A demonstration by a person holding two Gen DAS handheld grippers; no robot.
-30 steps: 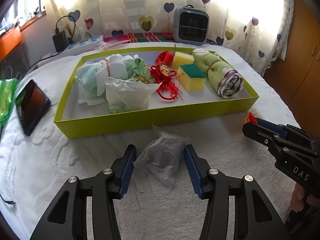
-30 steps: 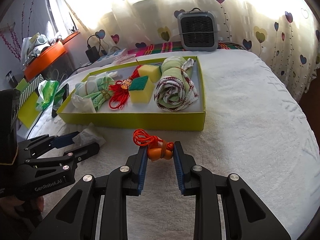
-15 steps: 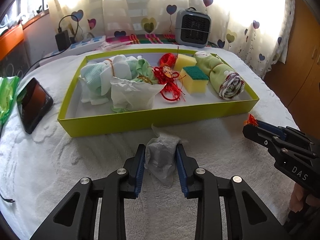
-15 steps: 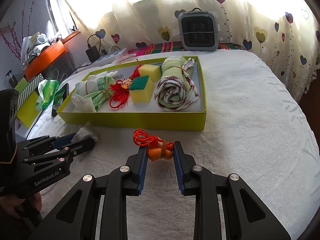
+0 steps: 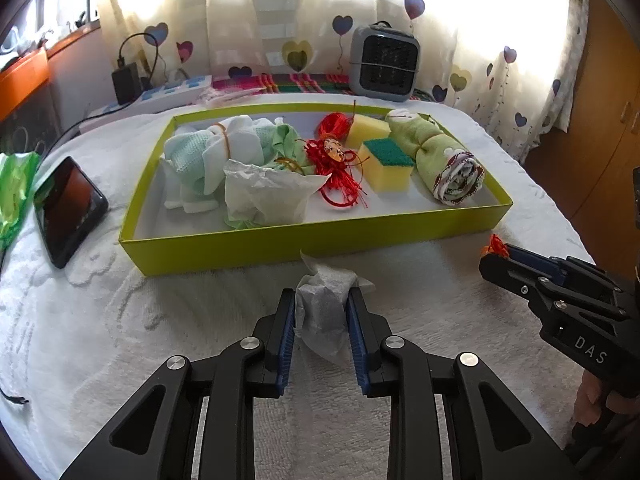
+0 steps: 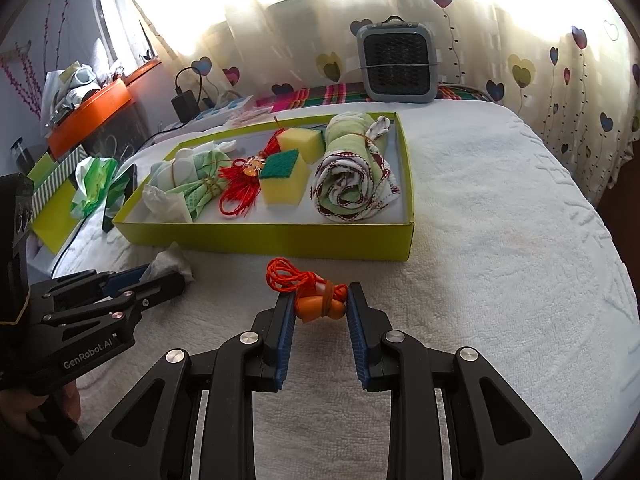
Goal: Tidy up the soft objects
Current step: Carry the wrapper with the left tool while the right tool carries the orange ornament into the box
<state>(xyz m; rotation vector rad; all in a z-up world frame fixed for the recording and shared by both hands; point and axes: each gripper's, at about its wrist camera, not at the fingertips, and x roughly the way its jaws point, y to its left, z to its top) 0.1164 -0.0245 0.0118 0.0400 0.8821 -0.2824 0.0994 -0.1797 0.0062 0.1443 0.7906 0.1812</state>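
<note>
At lower centre, the left gripper (image 5: 321, 312), jaws closing, pinches a crumpled tissue (image 5: 325, 307) that could tear or slip; the right gripper (image 6: 321, 308) clamps an orange toy (image 6: 318, 307).

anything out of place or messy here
Two soft items sit outside the lime-green cardboard tray: a crumpled white tissue, on which the left gripper is closing, and an orange corded toy, clamped in the right gripper.
</note>
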